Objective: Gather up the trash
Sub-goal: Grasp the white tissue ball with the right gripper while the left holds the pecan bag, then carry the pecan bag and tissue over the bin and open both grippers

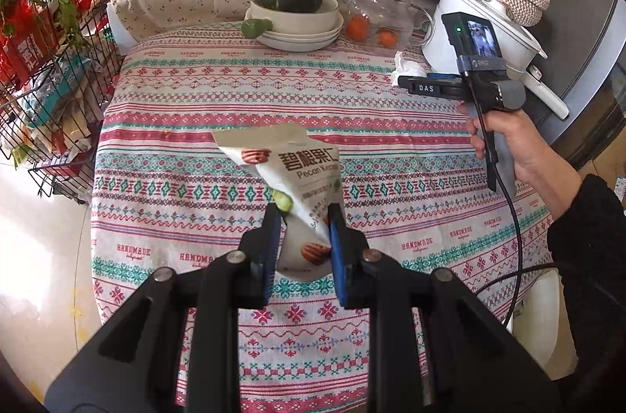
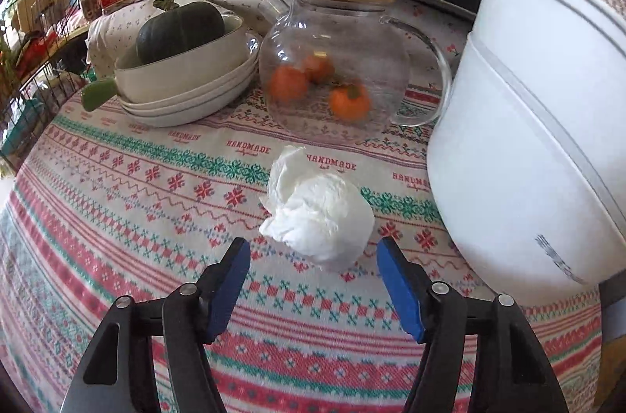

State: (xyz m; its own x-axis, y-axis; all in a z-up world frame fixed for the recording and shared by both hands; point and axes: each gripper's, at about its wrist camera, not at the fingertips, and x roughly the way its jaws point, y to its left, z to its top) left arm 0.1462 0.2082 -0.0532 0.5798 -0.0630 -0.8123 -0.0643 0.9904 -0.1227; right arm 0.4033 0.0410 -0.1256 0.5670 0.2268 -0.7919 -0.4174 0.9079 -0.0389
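Trash first: my left gripper (image 1: 305, 213) is clamped on a crumpled pecan packet (image 1: 291, 174) held above the tablecloth (image 1: 195, 108), its lower end hidden behind the pads. A balled white tissue (image 2: 319, 213) lies on the cloth by the white pot (image 2: 520, 147). My right gripper (image 2: 313, 248) stands wide around its near edge, pads not touching; the left camera shows only a scrap of tissue behind the fingers.

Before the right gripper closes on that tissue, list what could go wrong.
1. The crumpled tissue lies just ahead of the open right gripper, so the pads may close short and only nudge it.
2. The white pot stands close on the right; a wide swing could knock it.
3. The left gripper pinches the snack bag near its lower end; it could slip.
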